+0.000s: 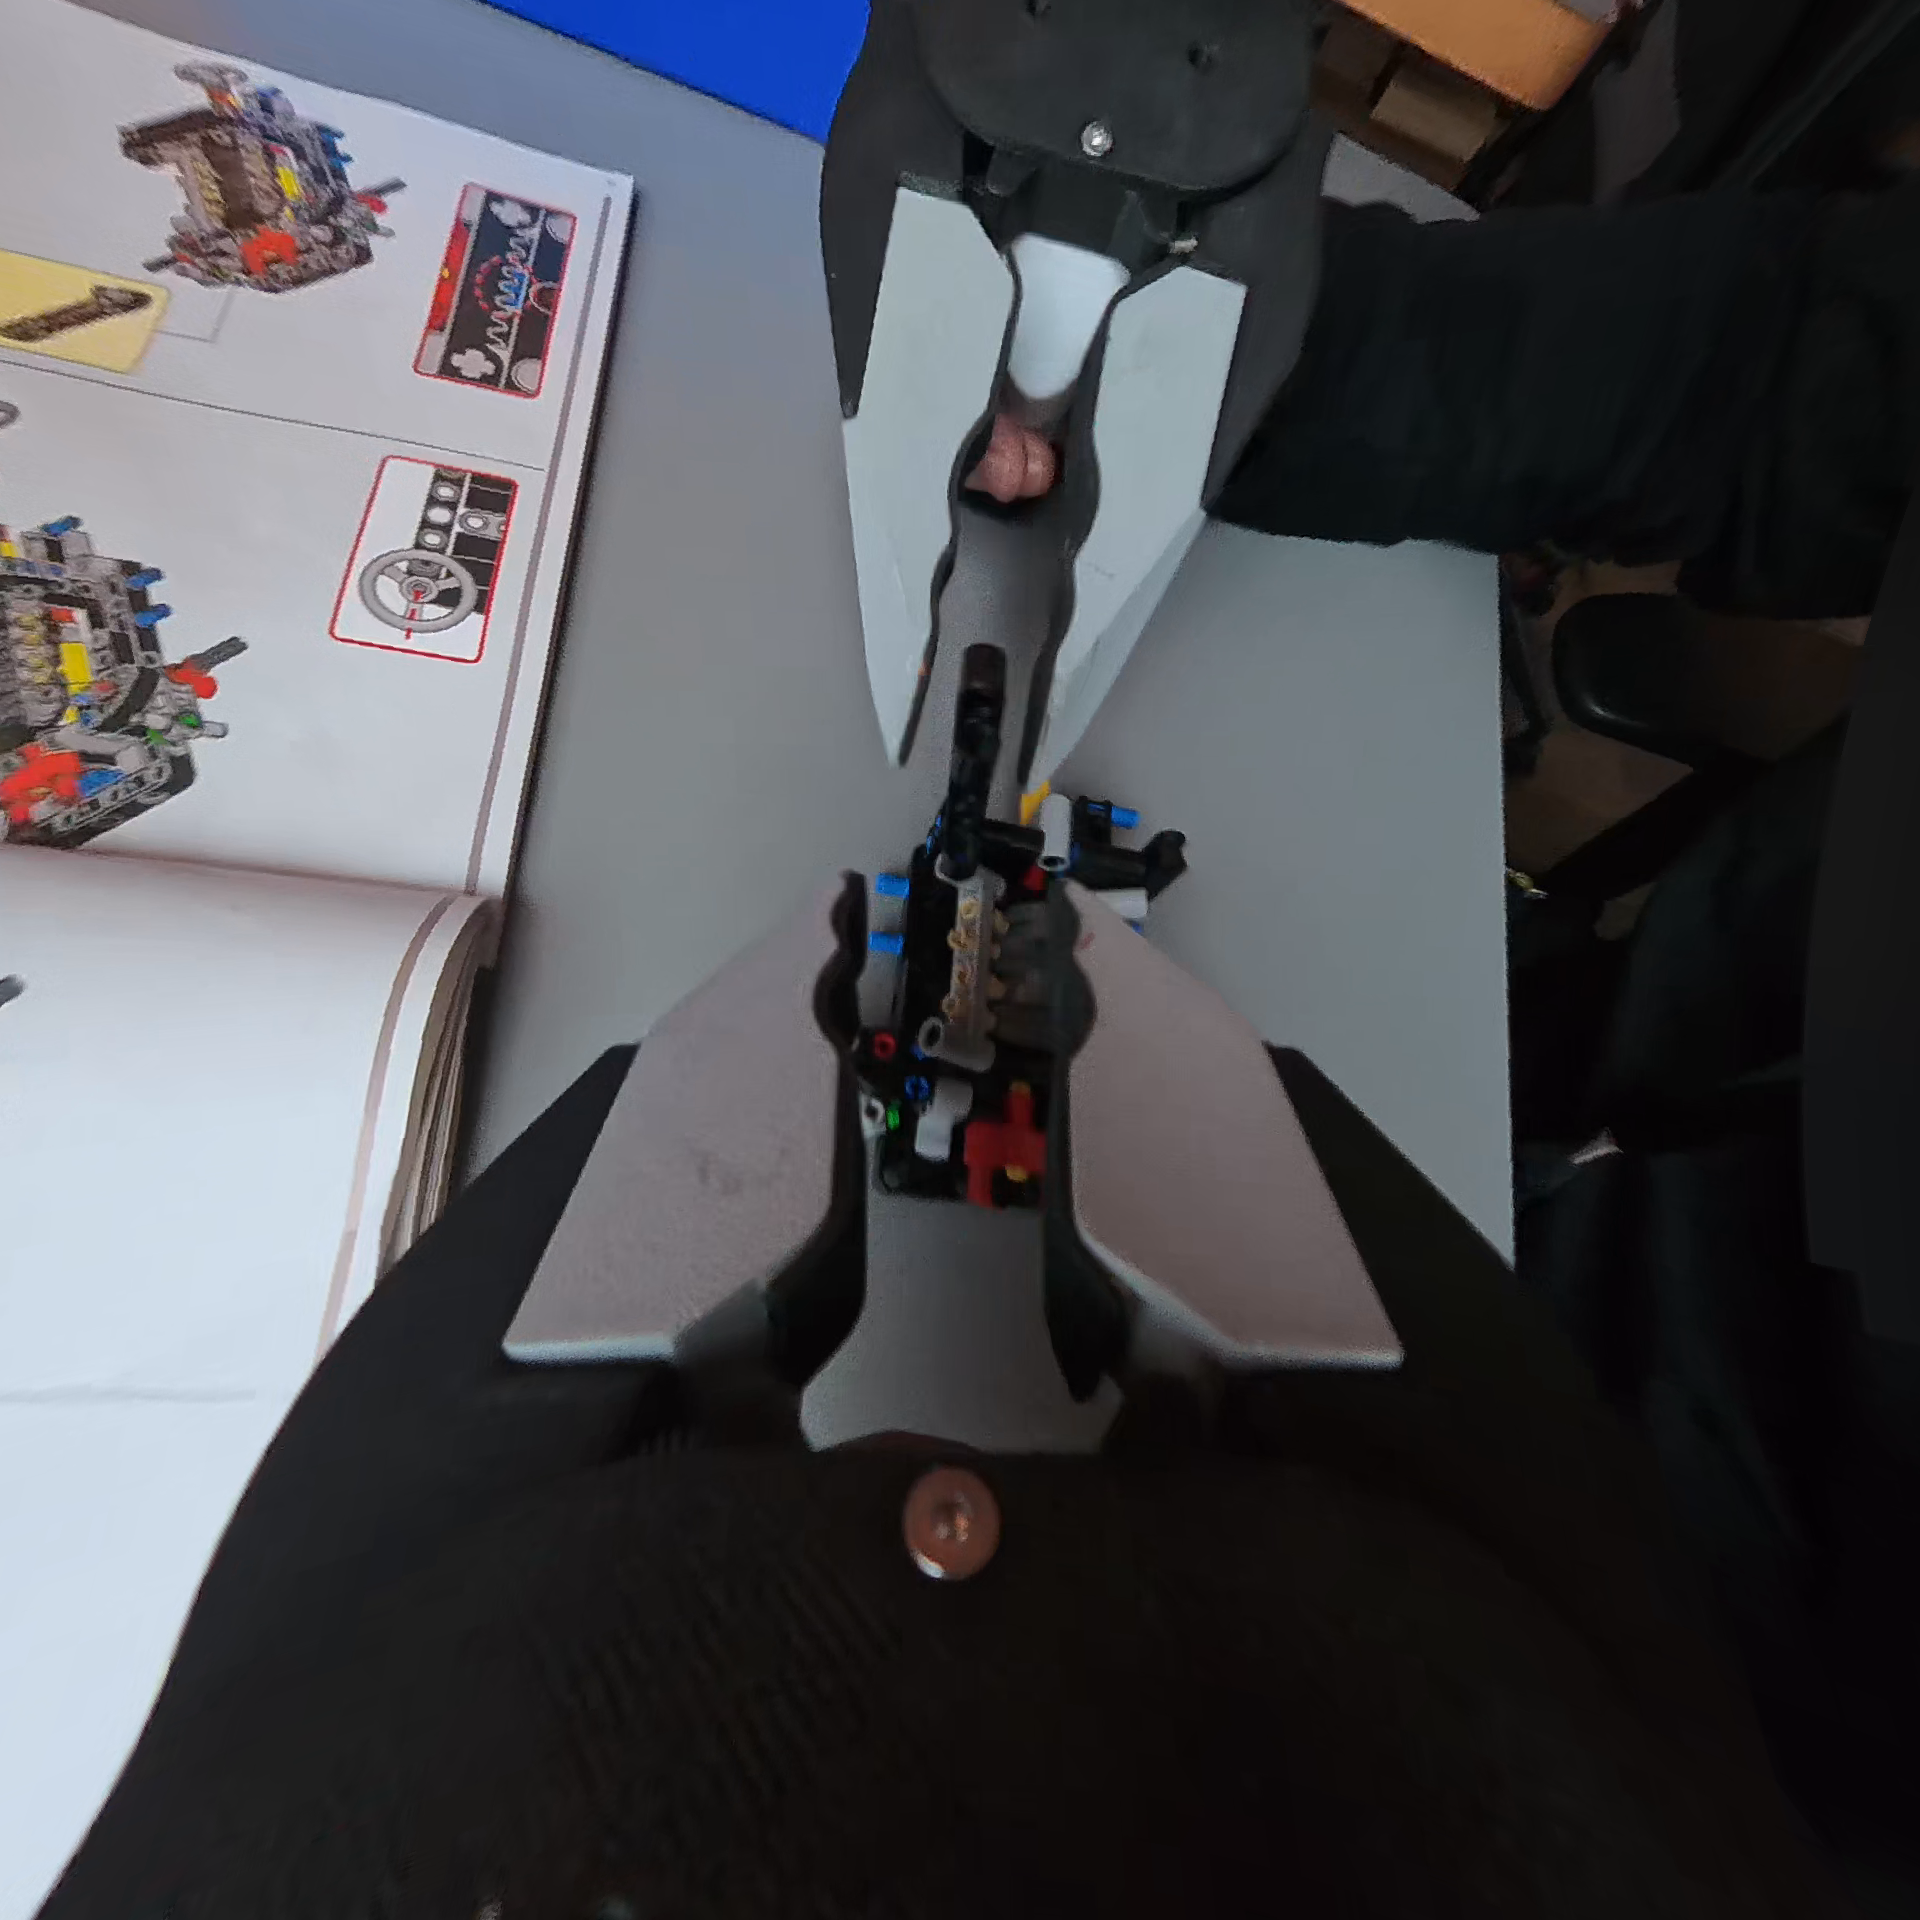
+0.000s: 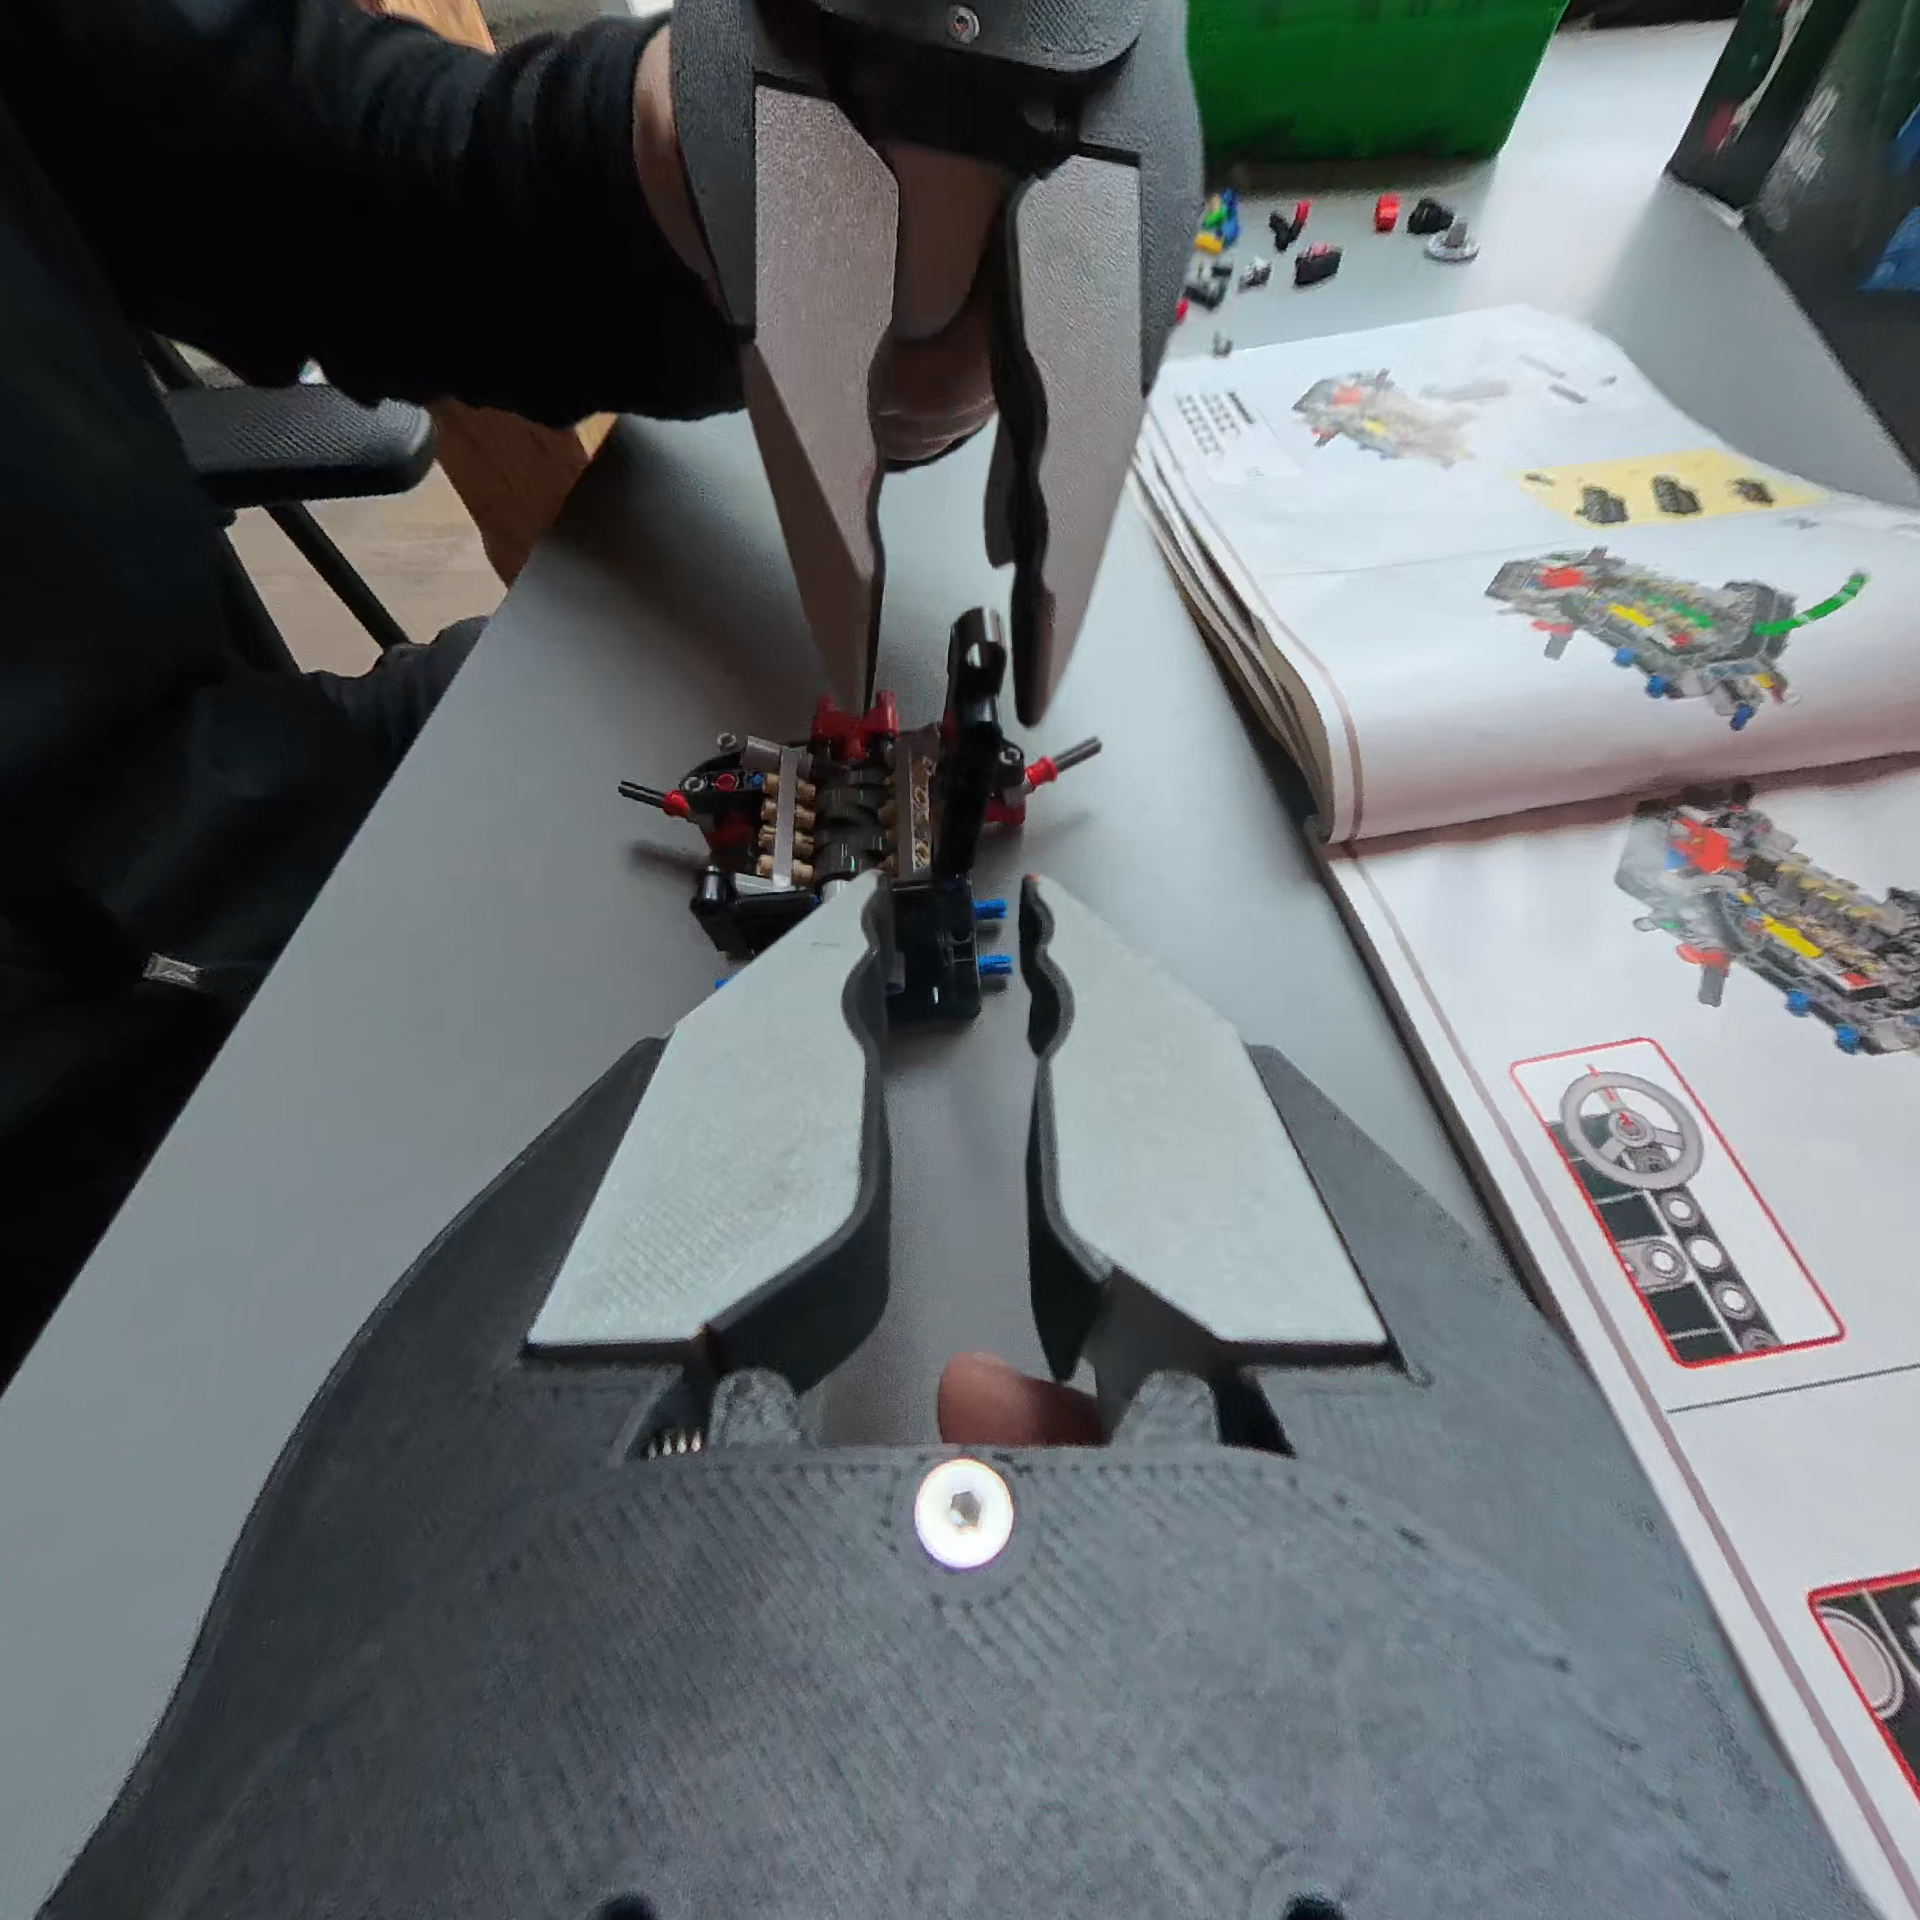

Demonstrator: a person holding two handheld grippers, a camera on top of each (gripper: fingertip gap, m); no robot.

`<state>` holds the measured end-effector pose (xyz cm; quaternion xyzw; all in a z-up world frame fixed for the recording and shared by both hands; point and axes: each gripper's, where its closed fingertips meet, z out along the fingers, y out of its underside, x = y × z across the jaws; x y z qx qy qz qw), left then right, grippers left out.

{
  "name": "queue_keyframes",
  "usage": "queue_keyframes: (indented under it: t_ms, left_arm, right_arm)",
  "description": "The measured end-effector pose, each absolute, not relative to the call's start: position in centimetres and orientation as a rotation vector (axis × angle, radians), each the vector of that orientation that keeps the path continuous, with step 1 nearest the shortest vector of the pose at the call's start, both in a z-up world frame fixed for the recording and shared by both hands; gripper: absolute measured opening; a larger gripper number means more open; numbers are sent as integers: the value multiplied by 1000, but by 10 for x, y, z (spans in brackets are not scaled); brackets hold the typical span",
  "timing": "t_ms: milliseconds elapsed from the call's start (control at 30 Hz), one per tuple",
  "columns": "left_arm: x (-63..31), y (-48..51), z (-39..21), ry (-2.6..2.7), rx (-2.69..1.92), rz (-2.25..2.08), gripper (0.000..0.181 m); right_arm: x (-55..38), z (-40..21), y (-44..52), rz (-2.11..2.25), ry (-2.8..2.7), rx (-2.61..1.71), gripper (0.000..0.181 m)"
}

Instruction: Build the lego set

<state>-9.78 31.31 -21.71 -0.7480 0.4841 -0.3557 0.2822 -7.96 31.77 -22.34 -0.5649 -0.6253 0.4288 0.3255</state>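
A small lego assembly (image 1: 966, 997) of black, grey, tan and red parts with blue pins lies on the grey table (image 1: 707, 623). A black beam (image 1: 977, 727) stands up from it. My left gripper (image 1: 961, 894) is shut on the assembly, one finger on each side. My right gripper (image 1: 971, 758) comes from the far side, jaws open, tips either side of the black beam without touching it. In the right wrist view the right gripper (image 2: 951, 888) is open around the assembly's black end block (image 2: 935, 956). The left gripper (image 2: 945, 707) reaches down onto the assembly (image 2: 831, 810) beside the beam (image 2: 977, 727).
An open instruction booklet (image 1: 260, 520) lies to the left, and it also shows in the right wrist view (image 2: 1558, 644). Loose small parts (image 2: 1299, 239), a green bin (image 2: 1371, 73) and a dark box (image 2: 1818, 156) stand at the back. The table edge (image 1: 1507, 831) and a chair are close. Less than 4 cm separates the two grippers' tips.
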Motion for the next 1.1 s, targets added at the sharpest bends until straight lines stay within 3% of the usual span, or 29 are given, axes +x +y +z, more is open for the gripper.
queue_keyframes:
  t_ms: [233,333,400,567,967,1100]
  left_arm:
    - [-192,314,-152,1002,-1964,-740,30]
    - [-244,312,-135,855,-1987,-606,33]
    - [-271,301,-143,815,-2060,-553,45]
    - [-321,271,-190,788,-2226,-424,28]
    - [-353,245,-264,793,-2407,-445,27]
    - [-339,254,-259,794,-2375,-467,27]
  right_arm:
    - [-74,-211,335,1135,-1505,-1454,30]
    - [-72,-208,344,1096,-1434,-1475,46]
    - [-71,-207,347,1087,-1404,-1481,48]
    - [-71,-210,350,1031,-1387,-1509,59]
    - [-66,-204,360,1081,-1291,-1538,60]
    - [-65,-202,361,1116,-1274,-1539,59]
